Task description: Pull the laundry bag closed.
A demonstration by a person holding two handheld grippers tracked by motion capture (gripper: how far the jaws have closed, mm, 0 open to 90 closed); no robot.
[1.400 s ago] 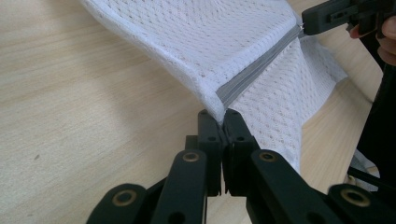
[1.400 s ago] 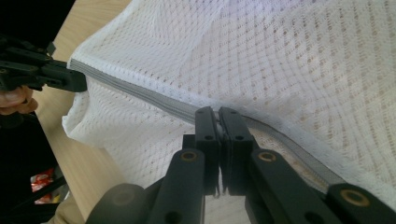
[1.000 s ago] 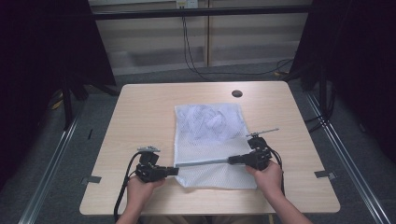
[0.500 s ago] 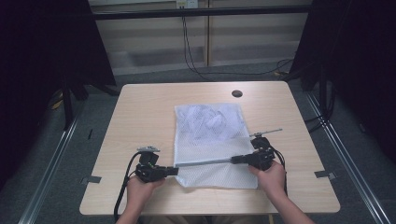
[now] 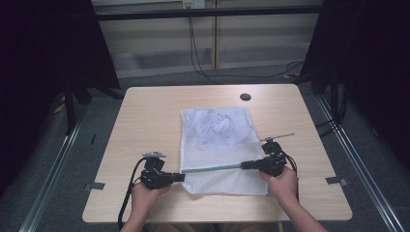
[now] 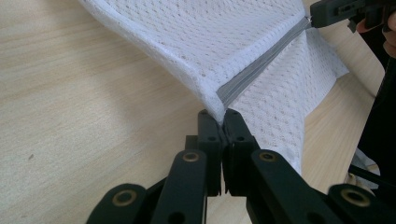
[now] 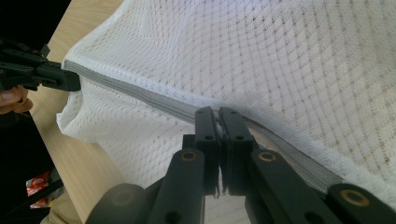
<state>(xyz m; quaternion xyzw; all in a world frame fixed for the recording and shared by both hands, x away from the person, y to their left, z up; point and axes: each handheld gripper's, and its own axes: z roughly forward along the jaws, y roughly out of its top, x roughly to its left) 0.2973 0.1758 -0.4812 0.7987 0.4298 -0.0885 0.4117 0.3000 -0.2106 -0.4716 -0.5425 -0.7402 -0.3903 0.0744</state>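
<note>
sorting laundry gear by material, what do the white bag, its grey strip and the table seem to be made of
Bag: white open mesh, probably synthetic; holes show tabletop through it.
Grey strip: looks like a woven zipper tape, matte.
Table: pale wood-grain top, probably laminate, smooth.

2 matte black grippers, left gripper [image 5: 178, 177] and right gripper [image 5: 245, 165], each built of flat linked bars pinned with brass-coloured rivets and ending in 2 blocky jaws dotted with small screws. Grey three-cornered plate [image 5: 153, 155] on top of the left one, thick black cable [image 5: 129, 193] looping from its body. Bare forearms, no sleeves in sight.
</note>
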